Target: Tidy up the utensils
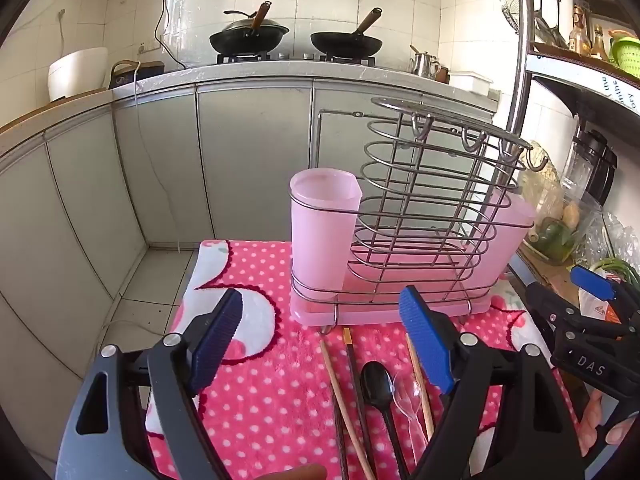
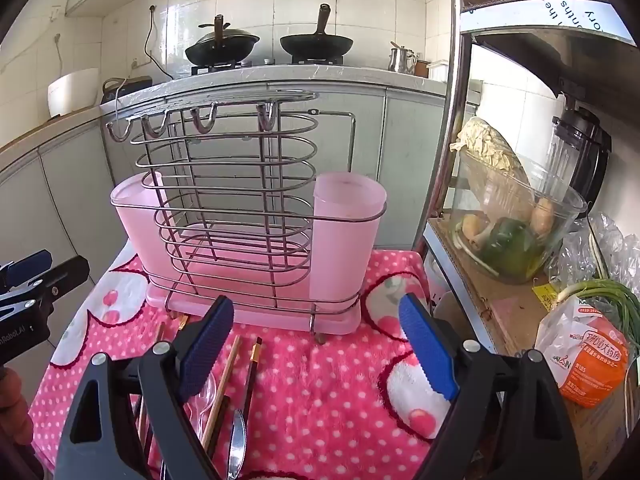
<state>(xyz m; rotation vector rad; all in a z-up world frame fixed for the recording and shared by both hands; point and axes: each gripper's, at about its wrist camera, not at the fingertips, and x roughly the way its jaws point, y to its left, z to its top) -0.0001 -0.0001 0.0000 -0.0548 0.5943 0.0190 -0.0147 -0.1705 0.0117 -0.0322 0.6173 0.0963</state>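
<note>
We've got both the left gripper [image 1: 320, 336] and right gripper [image 2: 316, 344] spread wide, holding nothing, hovering over the pink polka-dot fleece cloth [image 1: 260, 392]. The loose chopsticks and spoons [image 1: 376, 384] lie just in front of the wire rack with pink plastic cups [image 1: 324, 232]. Looks like we haven't started; next up we'd drop onto one utensil and pinch it.

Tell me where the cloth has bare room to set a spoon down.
Bare cloth lies left of the chopsticks, in front of the rack. In the right view, more lies right of the knife. The utensil row with the black spoon is crowded.
</note>
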